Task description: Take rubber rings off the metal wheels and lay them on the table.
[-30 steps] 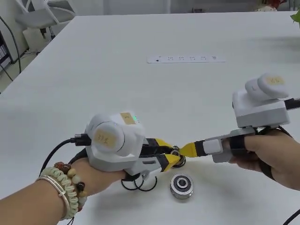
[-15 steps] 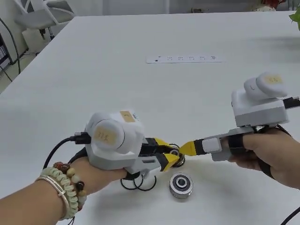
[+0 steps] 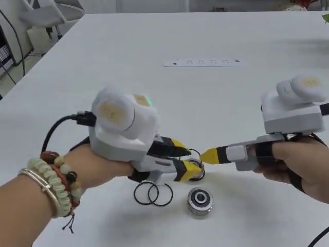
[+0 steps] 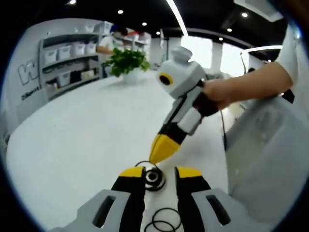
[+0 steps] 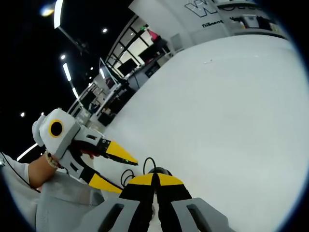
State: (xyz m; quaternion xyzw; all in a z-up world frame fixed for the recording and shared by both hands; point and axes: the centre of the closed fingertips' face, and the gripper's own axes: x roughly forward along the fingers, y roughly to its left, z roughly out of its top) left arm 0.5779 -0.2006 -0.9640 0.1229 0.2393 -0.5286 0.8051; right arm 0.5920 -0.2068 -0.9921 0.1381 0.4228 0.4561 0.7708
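Observation:
My left gripper [image 3: 189, 160] closes its yellow jaws around a small metal wheel [image 3: 195, 168] resting on the white table; in the left gripper view the wheel [image 4: 152, 177] sits between the fingertips [image 4: 133, 175]. From the right, my right gripper [image 3: 204, 156] points its tip at the wheel, shut on a thin black rubber ring [image 4: 143, 165] that loops up from it. In the right gripper view the ring [image 5: 146, 163] arcs just left of the shut tips [image 5: 155, 180]. Two loose rings [image 3: 153, 194] lie under the left gripper. A second wheel [image 3: 199, 200] stands nearer me.
A white power strip [image 3: 206, 63] lies farther back on the table [image 3: 154, 77]. An office chair [image 3: 46, 15] stands at the far left corner. A potted plant [image 4: 126, 62] sits at the table's far end.
My left hand has lifted and tilted, so the two loose rings beneath it now show fully. The right gripper's tip stays at the wheel. The head camera has shifted a little.

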